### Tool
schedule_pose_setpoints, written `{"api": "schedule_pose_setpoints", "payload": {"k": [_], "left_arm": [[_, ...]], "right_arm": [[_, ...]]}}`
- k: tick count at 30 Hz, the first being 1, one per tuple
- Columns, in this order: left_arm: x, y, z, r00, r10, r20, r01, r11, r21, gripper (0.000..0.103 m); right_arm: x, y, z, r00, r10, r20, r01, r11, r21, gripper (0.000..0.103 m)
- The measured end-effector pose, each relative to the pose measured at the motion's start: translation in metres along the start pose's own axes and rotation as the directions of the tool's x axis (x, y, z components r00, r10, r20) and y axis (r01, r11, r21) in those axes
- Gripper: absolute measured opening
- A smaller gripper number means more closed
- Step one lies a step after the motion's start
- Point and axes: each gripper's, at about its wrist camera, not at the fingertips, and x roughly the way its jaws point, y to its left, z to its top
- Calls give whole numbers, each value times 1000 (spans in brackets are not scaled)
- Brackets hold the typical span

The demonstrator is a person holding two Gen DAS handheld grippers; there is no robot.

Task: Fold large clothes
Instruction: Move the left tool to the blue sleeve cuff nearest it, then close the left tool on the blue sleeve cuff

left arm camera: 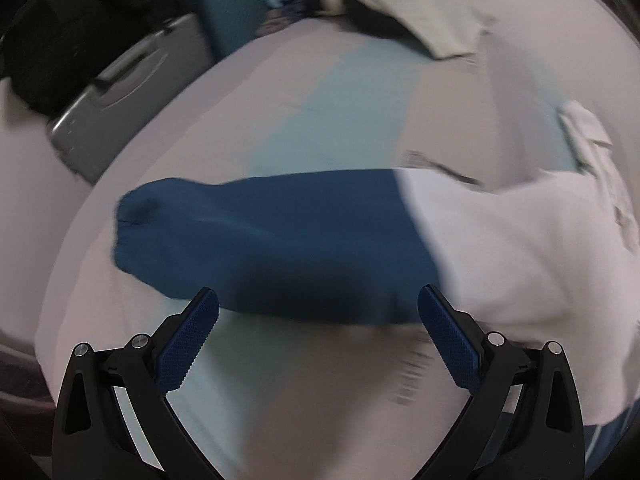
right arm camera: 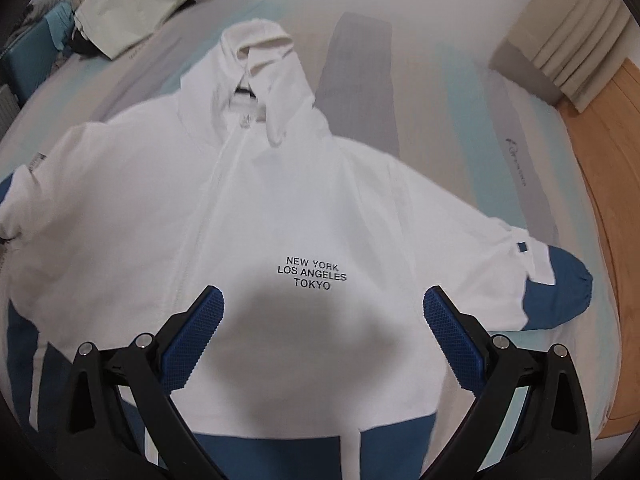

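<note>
One bed (right arm camera: 460, 128), covered with a sheet striped in pale blue, grey and off-white, is taking up most of both views. One large hooded jacket (right arm camera: 280, 200) is being seen spread flat on it, front up, white in the body with blue panels at the hem and cuffs. Its hood (right arm camera: 260, 60) is lying toward the far end of the bed, and three lines of black print (right arm camera: 312, 273) are being shown on the chest. Two sleeves are being counted: the one at picture right (right arm camera: 552, 280) is stretched outward toward the bed's edge in the right wrist view, and the other (left arm camera: 272, 240) is lying across the sheet in the left wrist view, which is blurred.

One pale folded garment (right arm camera: 132, 4) is resting at the far corner of the bed, well apart from the jacket. One grey suitcase (left arm camera: 128, 92) and one teal case (left arm camera: 232, 4) are standing beside the bed.

Two grippers are being held above the cloth. The left gripper (left arm camera: 318, 304) is being held wide apart over the blue cuff end, nothing between its fingers. The right gripper (right arm camera: 323, 304) is likewise being held wide over the jacket's chest, gripping nothing, its shadow falling on the white fabric.
</note>
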Motion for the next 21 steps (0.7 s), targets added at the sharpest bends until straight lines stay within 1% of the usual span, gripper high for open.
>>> {"api": "schedule_pose_setpoints", "payload": {"k": [5, 8, 12, 17, 19, 21], "left_arm": [[29, 61, 12, 998, 56, -7, -56, 998, -17, 97], [42, 90, 20, 997, 71, 2, -71, 997, -17, 97], [64, 131, 31, 996, 85, -7, -85, 996, -20, 97], [96, 168, 36, 997, 22, -70, -26, 998, -65, 97], [103, 174, 36, 996, -10, -89, 2, 997, -83, 97], [111, 179, 36, 992, -55, -111, 45, 995, -92, 97]], "right_arm": [[28, 0, 9, 1000, 0, -19, 0, 1000, 27, 96], [42, -7, 16, 999, 25, -29, -22, 997, 74, 96], [57, -17, 27, 999, 12, -45, -7, 992, 124, 96], [68, -21, 31, 998, 2, -66, 8, 987, 158, 96], [73, -21, 30, 997, -2, -75, 14, 987, 159, 96], [77, -21, 28, 996, -12, -89, 27, 986, 164, 96]]}}
